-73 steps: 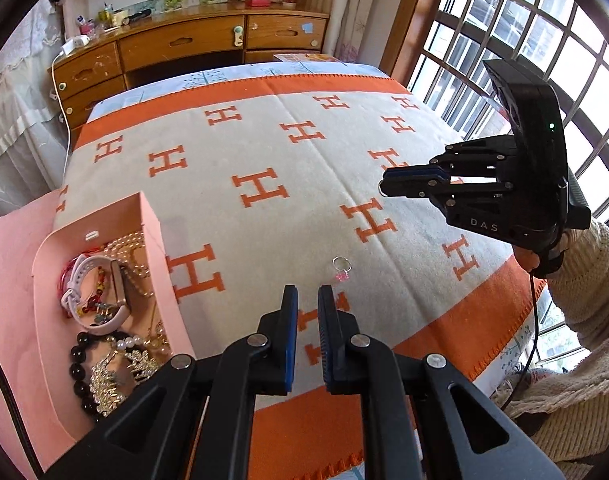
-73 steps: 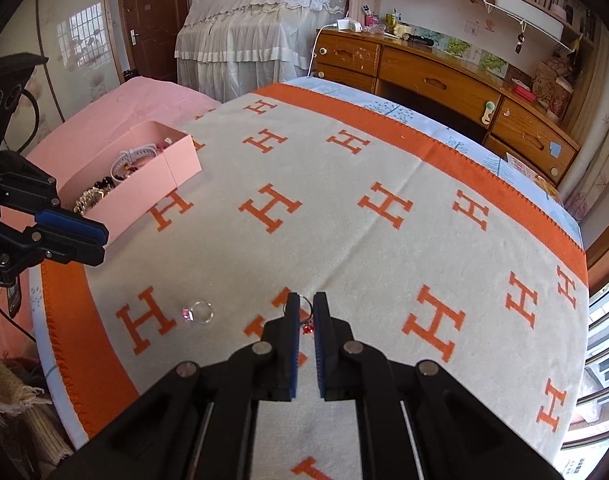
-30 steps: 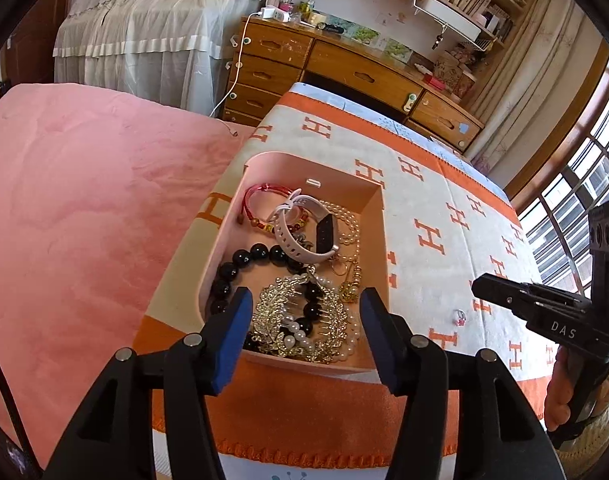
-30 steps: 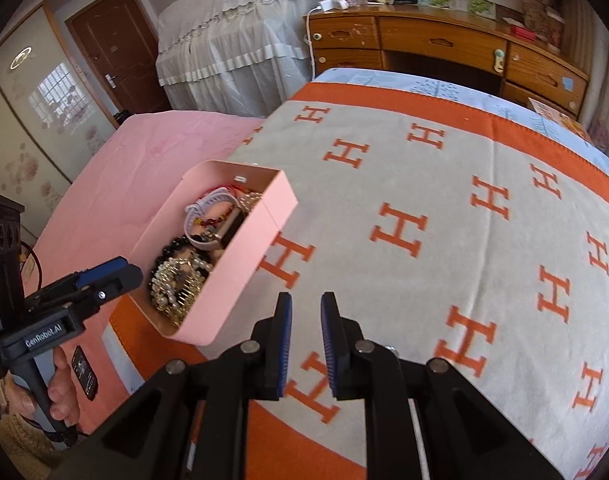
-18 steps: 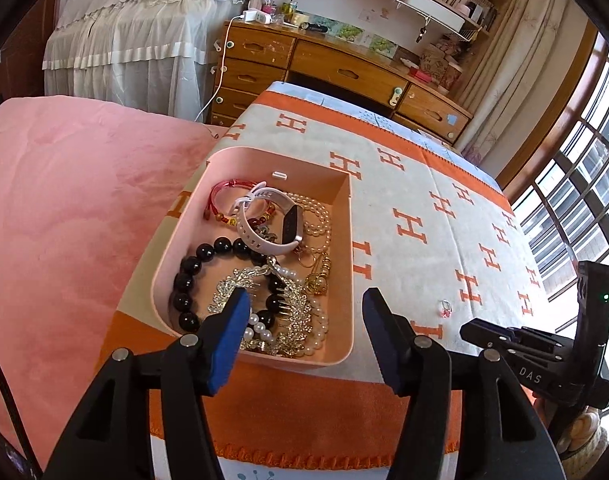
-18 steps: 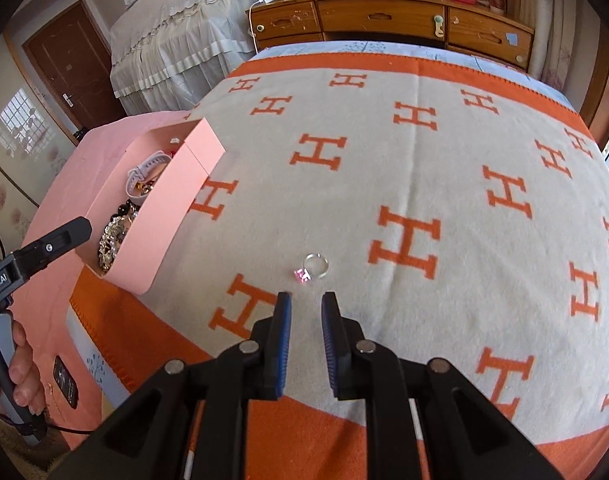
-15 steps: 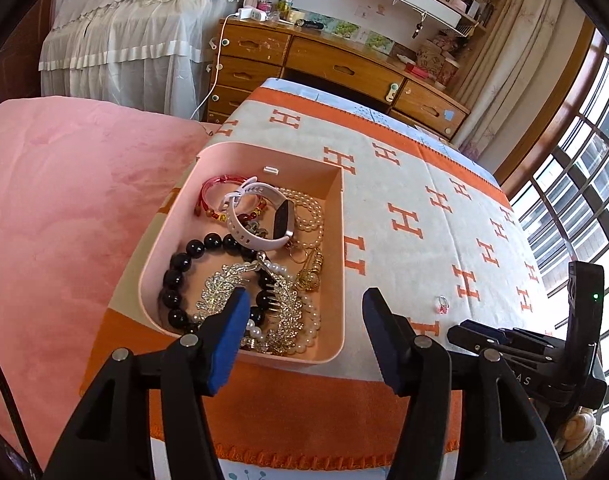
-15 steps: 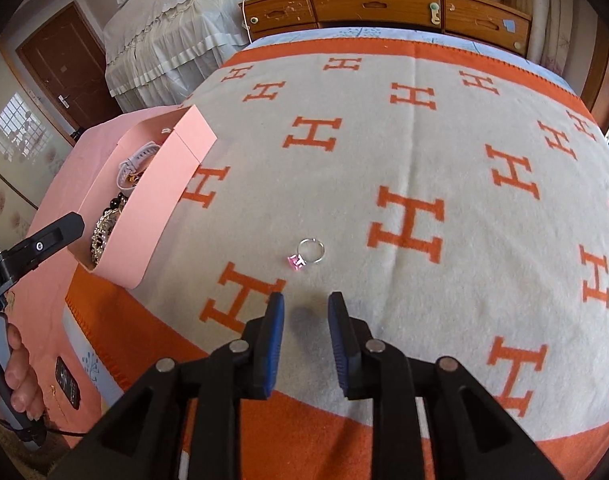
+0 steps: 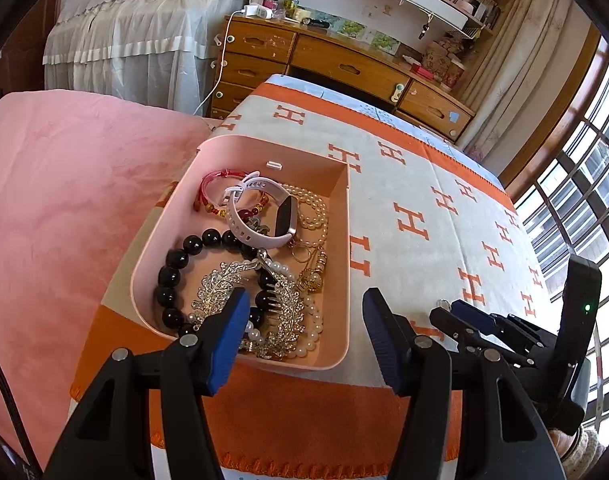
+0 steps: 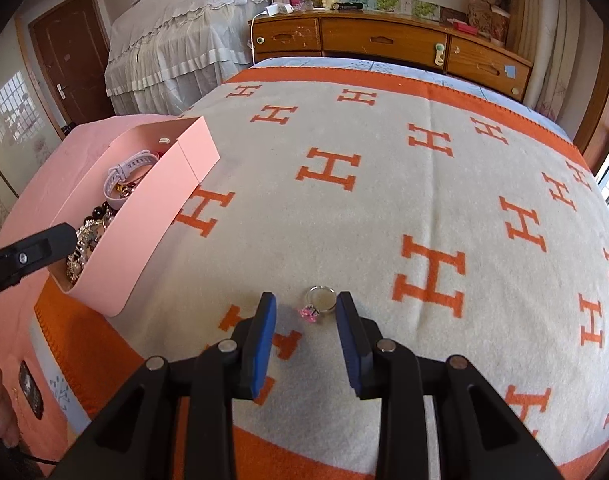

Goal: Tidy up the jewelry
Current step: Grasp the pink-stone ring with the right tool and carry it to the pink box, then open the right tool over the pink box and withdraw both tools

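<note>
Pink stone glinting, the ring (image 10: 319, 303) is lying on the blanket (image 10: 384, 208) right between the spread fingers of the right gripper (image 10: 306, 338), not yet touched by either blue pad (image 10: 264, 332). Half a second ago those fingers were nearly together and the ring sat ahead of them; now they are standing well apart with the ring framed in the gap. The left gripper (image 9: 304, 338) is hovering wide open over the near end of the pink box (image 9: 346, 280), much as it was before. Inside the box, a black bead bracelet (image 9: 176, 264), a silver leaf comb (image 9: 264, 304), a pale watch (image 9: 260, 216), a red bracelet (image 9: 214, 192) and pearl strands (image 9: 314, 216) are lying heaped together. Orange H letters are repeating all over the blanket; no other writing is readable. In the left view the ring (image 9: 443, 303) is peeking out just past the right gripper's tips.
</note>
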Tool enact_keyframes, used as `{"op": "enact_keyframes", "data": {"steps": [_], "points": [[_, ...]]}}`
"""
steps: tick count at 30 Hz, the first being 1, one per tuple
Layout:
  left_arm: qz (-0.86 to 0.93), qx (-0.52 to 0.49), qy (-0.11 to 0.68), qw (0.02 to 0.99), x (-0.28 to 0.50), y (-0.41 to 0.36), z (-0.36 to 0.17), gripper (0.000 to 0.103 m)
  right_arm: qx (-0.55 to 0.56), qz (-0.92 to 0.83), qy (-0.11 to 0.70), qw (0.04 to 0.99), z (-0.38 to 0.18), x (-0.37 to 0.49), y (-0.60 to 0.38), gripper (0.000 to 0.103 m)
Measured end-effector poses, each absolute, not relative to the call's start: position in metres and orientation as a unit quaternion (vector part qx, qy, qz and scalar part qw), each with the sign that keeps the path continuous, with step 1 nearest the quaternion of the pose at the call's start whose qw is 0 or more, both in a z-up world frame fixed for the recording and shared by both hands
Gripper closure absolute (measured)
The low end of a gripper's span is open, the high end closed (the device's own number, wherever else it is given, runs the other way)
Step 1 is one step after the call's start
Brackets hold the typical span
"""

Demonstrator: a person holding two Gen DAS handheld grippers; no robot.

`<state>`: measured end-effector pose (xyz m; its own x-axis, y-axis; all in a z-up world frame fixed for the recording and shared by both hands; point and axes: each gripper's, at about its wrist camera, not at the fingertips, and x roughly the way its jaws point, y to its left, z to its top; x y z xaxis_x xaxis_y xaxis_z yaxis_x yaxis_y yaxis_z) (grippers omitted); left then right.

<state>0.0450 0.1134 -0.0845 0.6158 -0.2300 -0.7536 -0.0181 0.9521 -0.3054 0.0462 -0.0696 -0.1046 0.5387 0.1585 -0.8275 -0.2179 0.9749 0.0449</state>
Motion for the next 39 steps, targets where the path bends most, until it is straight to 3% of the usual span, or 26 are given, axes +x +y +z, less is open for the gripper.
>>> {"op": "enact_keyframes", "data": {"steps": [3, 5, 8, 16, 20, 25, 29, 39], "points": [[-0.060, -0.147, 0.433, 0.887, 0.046, 0.117, -0.086, 0.046, -0.065, 0.098, 0.455, 0.883, -0.106, 0.043, -0.062, 0.074], [-0.062, -0.149, 0.434, 0.886, 0.045, 0.118, -0.087, 0.046, -0.080, 0.099, 0.447, 0.886, -0.106, 0.039, -0.059, 0.086], [-0.062, -0.151, 0.433, 0.886, 0.046, 0.121, -0.087, 0.046, -0.088, 0.094, 0.441, 0.888, -0.106, 0.036, -0.056, 0.094], [-0.048, -0.164, 0.420, 0.891, 0.044, 0.135, -0.085, 0.046, -0.063, 0.126, 0.437, 0.888, -0.087, 0.033, -0.047, 0.094], [-0.038, -0.166, 0.418, 0.893, 0.043, 0.140, -0.084, 0.033, -0.038, 0.183, 0.404, 0.896, -0.051, 0.030, -0.029, 0.093], [-0.027, -0.166, 0.410, 0.896, 0.041, 0.145, -0.076, 0.031, -0.018, 0.236, 0.375, 0.896, -0.017, 0.036, -0.003, 0.093], [-0.007, -0.168, 0.400, 0.901, 0.037, 0.155, -0.069, 0.017, -0.026, 0.253, 0.361, 0.897, -0.004, 0.042, 0.019, 0.093], [0.026, -0.183, 0.399, 0.898, 0.036, 0.174, -0.064, 0.011, -0.031, 0.267, 0.370, 0.889, -0.005, 0.058, 0.049, 0.093]]}}
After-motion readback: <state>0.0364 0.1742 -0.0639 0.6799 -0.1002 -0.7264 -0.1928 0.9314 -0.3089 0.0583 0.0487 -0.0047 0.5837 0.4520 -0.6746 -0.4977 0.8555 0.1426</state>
